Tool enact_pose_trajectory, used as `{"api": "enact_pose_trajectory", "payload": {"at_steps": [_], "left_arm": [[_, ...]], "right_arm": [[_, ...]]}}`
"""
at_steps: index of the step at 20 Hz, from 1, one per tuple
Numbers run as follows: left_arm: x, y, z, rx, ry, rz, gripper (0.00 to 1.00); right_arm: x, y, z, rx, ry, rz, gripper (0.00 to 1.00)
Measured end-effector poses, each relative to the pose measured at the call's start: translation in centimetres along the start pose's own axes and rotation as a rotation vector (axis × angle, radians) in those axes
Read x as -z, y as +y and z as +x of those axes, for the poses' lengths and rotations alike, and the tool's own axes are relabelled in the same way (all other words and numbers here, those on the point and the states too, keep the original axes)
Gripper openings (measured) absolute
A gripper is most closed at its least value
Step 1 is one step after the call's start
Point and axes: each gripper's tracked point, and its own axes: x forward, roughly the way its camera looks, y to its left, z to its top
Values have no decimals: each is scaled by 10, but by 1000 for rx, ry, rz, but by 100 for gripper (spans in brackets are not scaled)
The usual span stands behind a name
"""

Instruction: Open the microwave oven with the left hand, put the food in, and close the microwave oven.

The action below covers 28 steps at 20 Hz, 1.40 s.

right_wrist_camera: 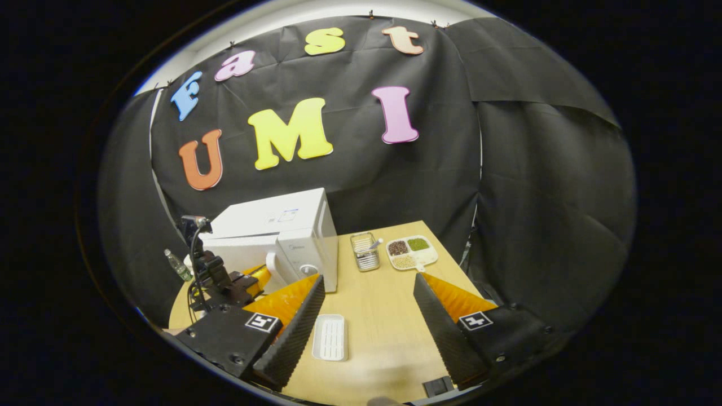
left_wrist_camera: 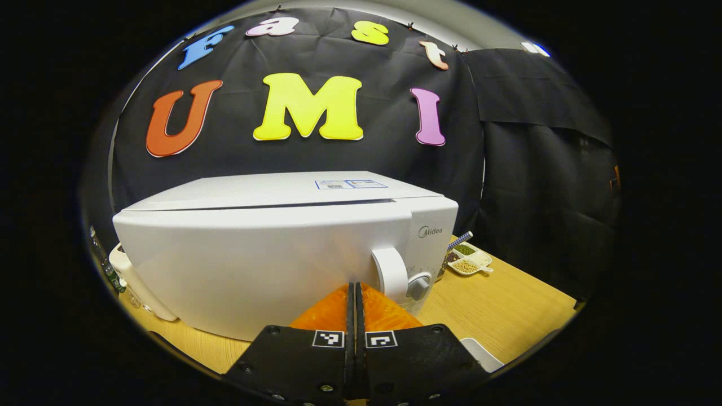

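The white microwave stands on the wooden table with its door closed. Its curved handle and round knob are at the door's right side. My left gripper is shut with nothing held, close in front of the door and just left of the handle. In the right gripper view the microwave stands at the back left, with the left gripper before it. My right gripper is open over the table, above a small white empty tray. A divided dish of beans and grains lies farther back.
A metal mesh basket with a utensil stands between the microwave and the divided dish. A plastic bottle stands left of the microwave. The white tray's corner shows by my left gripper. Black cloth walls close in behind and to the right.
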Motion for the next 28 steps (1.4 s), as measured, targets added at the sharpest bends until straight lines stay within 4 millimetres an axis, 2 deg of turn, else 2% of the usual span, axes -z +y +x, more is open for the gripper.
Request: {"api": "enact_pose_trajectory", "payload": {"at_steps": [5,6,7,9,10,11,17,18,19,20,21,22,23,24,25,26,27,28], "left_arm": [[-3,0,3,-4,-9,-2,0],[-3,1,5,-3,-11,-5,0],[-3,1,6,-4,-6,-13,0],[-7,2,13,-13,4,-31,0],[-6,1,11,-18,11,-69,0],[-3,0,11,-20,12,-93,0],[-8,5,10,-44,8,-62,0],[-10,8,7,-57,5,-55,8],[-10,9,6,-63,6,-47,0],[-10,9,3,-64,11,-41,0],[-7,17,1,-101,24,-24,19],[-5,24,-10,-121,38,-15,36],[-7,29,-20,-132,30,-12,78],[-15,30,-29,-134,1,-7,79],[-24,32,-37,-139,-31,9,91],[-27,39,-46,-163,-39,29,93],[-31,43,-54,-177,-39,41,93],[-36,43,-65,-184,-45,44,93]], "right_arm": [[3,-10,5,14,19,18,100],[4,-11,6,15,19,20,92],[3,-10,7,13,20,22,100],[5,-6,11,3,31,30,100],[6,-1,13,-10,39,38,92],[4,5,14,-23,41,36,100],[-2,16,17,-51,29,2,100],[-1,16,16,-52,32,5,100],[0,16,16,-53,33,10,100],[0,15,15,-52,35,12,100],[1,14,14,-53,33,13,100],[0,13,12,-49,26,12,100],[-1,11,10,-47,20,10,92],[0,10,9,-47,18,11,100],[0,8,8,-41,16,19,100],[0,7,6,-38,12,32,92],[3,6,5,-33,12,42,100],[3,8,1,-37,12,50,100]]}}
